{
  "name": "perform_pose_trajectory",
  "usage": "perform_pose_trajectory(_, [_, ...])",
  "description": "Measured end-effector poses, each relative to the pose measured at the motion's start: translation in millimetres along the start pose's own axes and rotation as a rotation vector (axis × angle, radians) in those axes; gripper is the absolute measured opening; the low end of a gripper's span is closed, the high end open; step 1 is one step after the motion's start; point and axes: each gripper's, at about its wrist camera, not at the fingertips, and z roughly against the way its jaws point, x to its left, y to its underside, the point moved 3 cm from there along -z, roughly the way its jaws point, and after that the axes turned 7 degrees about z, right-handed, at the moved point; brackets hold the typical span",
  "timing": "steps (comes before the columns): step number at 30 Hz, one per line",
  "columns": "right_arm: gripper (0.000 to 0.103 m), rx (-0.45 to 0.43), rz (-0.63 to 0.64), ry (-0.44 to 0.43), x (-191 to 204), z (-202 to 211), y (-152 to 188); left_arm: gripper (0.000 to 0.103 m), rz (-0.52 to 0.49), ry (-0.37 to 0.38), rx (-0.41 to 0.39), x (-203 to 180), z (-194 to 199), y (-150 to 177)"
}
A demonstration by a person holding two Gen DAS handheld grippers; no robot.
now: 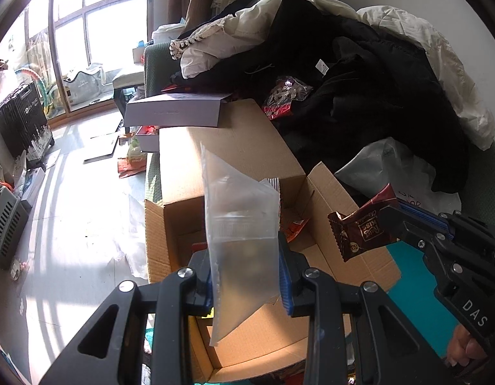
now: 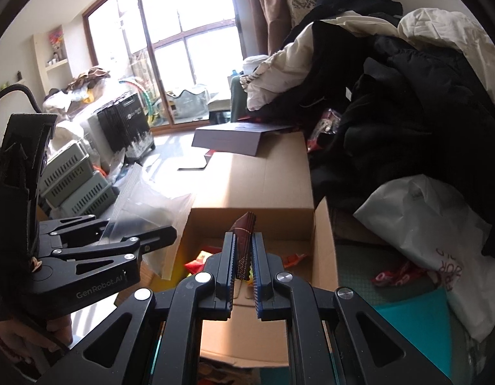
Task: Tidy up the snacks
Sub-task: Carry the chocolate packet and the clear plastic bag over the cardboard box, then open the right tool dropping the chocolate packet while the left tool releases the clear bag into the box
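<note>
My left gripper [image 1: 246, 269] is shut on a clear zip bag [image 1: 241, 221], which stands upright over an open cardboard box [image 1: 234, 147]. The same clear zip bag [image 2: 144, 205] shows at the left of the right wrist view, beside the left gripper [image 2: 157, 234]. My right gripper [image 2: 242, 256] is shut on a brown chocolate snack packet [image 2: 244, 234], held edge-on above the box [image 2: 257, 173]. In the left wrist view that packet [image 1: 363, 224] hangs at the right, over the box flap, in the right gripper [image 1: 392, 221]. Red and orange snack packets [image 2: 202, 260] lie inside the box.
A dark flat box [image 1: 173, 112] lies on the carton's far end. Piled black and white clothes [image 1: 343, 64] and a white plastic bag [image 2: 421, 224] crowd the right. A red snack bag [image 1: 279, 96] lies by the clothes. Grey crates [image 2: 74, 179] and a black suitcase [image 2: 128, 122] stand on the floor.
</note>
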Motion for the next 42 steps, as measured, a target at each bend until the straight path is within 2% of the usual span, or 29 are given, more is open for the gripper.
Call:
perform_pose_trajectory(9, [0.01,0.054,0.02,-0.005,-0.1,-53.7,-10.1,0.03,-0.005,-0.036,0.054,12.7,-50.4,-8.3])
perform_pose_trajectory(17, [0.01,0.117,0.041,-0.009,9.9,-84.4,-3.3,0.03,-0.008,-0.082,0.127,19.4,-80.4,-1.3])
perform_pose_trajectory(24, [0.01,0.174,0.041,0.01,7.3,-96.8,8.1,0.03,-0.028,-0.111,0.173,17.5,-92.3,7.7])
perform_pose_trajectory(27, [0.013,0.192,0.027,0.023,2.7,-97.1,11.6,0.03,-0.029,-0.123,0.195,16.8,-95.0,11.2])
perform_pose_trajectory(33, [0.013,0.208,0.019,0.04,-0.1,-88.3,13.6,0.033,-0.015,-0.185,0.212,17.4,-90.2,13.5])
perform_pose_trajectory(35, [0.014,0.208,0.019,0.042,-0.3,-82.4,13.8,0.039,-0.009,-0.199,0.208,17.1,-84.0,13.5])
perform_pose_trajectory(37, [0.015,0.204,0.02,0.044,-0.1,-75.2,13.7,0.053,-0.008,-0.21,0.195,15.3,-75.8,12.6])
perform_pose_trajectory(38, [0.019,0.2,0.02,0.046,0.1,-71.1,13.1,0.063,-0.008,-0.213,0.186,14.2,-71.6,11.5])
perform_pose_trajectory(39, [0.022,0.195,0.02,0.047,0.2,-66.4,12.4,0.068,-0.006,-0.215,0.178,12.9,-65.9,10.4])
perform_pose_trajectory(42, [0.022,0.178,0.021,0.047,1.0,-52.1,9.4,0.068,-0.004,-0.223,0.156,8.2,-50.1,6.7])
